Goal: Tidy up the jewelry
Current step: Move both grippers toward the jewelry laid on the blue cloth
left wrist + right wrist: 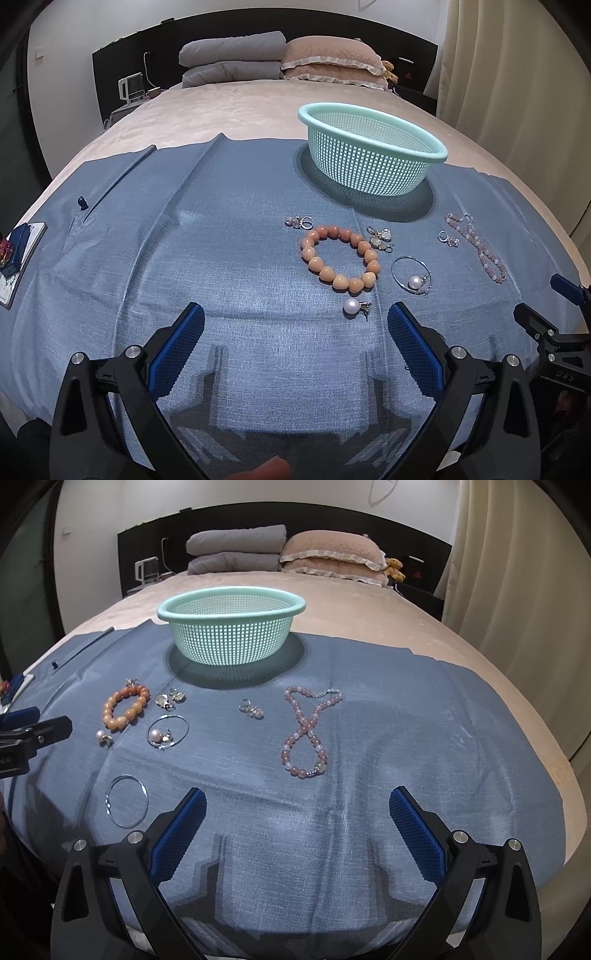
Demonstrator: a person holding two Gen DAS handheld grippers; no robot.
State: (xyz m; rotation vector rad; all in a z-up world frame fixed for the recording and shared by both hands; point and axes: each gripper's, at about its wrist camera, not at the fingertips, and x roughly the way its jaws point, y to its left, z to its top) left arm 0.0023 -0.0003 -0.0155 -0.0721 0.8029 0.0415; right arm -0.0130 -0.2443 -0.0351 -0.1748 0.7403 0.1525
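On the blue cloth across the bed's near edge, the light, slippery orange beaded bracelet (340, 259) lies before the mint-green plastic mesh basket (373, 153); both grippers' jaws spread empty; pinch across one bead strand.

Your left gripper (295, 325) low, jaws spread wide, nothing betw. them, your right gripper (297, 808) alongside, level, jaws likewise wide apart, your fingertip (271, 470) at bottom edge
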